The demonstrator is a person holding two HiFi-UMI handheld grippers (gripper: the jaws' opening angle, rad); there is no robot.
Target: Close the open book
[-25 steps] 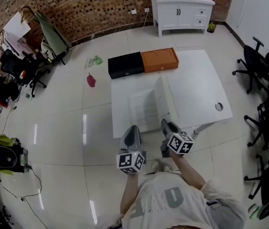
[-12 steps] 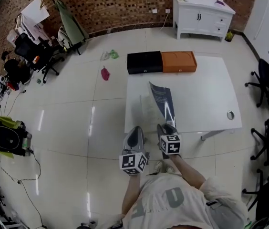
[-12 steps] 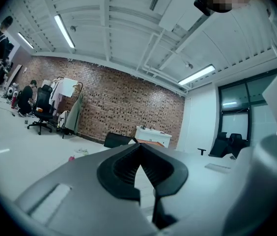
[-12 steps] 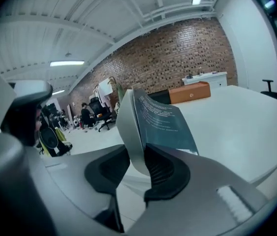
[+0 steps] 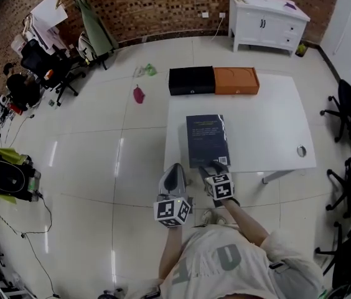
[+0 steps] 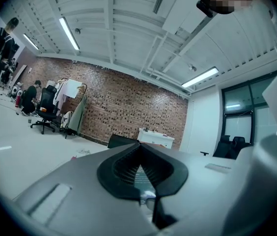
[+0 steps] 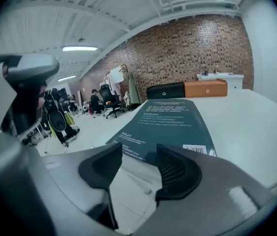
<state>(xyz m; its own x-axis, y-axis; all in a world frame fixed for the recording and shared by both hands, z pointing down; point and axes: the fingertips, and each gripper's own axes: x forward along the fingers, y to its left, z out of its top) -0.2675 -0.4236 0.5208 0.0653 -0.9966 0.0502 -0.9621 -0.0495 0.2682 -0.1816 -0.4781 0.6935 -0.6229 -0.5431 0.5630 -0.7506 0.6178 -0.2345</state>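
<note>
I see the closed book (image 5: 207,141) flat at the table's (image 5: 269,129) near edge by its left corner, bare top rightward; my right gripper (image 5: 215,166), jaws just opening, holds nothing, and my left gripper (image 5: 174,168) is closed empty.

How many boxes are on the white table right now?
2. The black box lies at the table's far edge, and the orange box lies right beside it, on its right. Both sit beyond the closed book. No other box shows, and nothing seems hidden.

left gripper (image 5: 174,167) level, jaws together, right gripper (image 5: 212,166) tilted down, jaws just opened, empty
</note>
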